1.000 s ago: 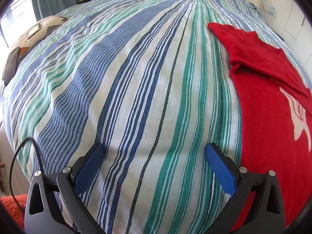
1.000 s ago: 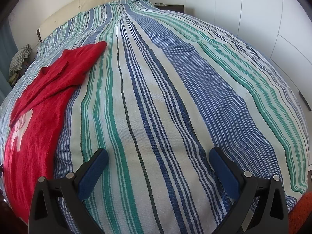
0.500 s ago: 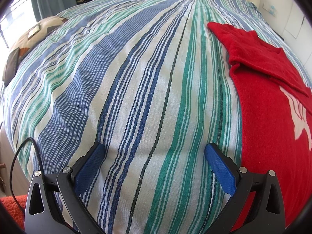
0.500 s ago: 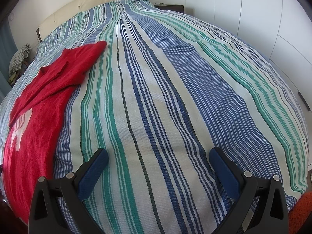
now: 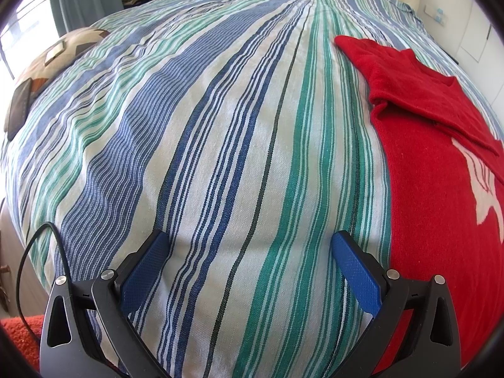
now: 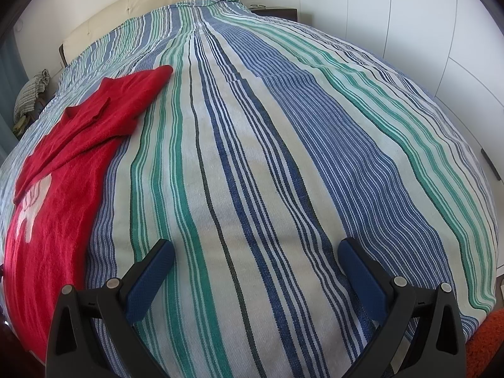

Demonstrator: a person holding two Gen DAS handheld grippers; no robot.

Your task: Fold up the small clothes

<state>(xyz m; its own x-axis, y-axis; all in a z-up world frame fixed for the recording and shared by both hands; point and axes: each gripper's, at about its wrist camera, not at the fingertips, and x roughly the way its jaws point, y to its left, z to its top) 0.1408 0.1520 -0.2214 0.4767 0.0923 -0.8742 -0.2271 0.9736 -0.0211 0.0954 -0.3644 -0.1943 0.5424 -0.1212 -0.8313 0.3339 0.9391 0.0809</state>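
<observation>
The left gripper (image 5: 249,252) has its jaws spread wide and released, grasping nothing, only striped bedspread (image 5: 220,126) between them. The right gripper (image 6: 256,260) likewise has released jaws over bare stripes. The red garment (image 5: 441,204) lies flat on the bed just right of the left jaws and left of the right jaws, a sleeve folded across its far end.

you have flat striped bedspread (image 6: 283,157) ahead of both wide-spread grippers, with only the red sweater (image 5: 441,173) lying between them, and a tablet (image 5: 19,107) on a cushion (image 5: 63,53) far left.
</observation>
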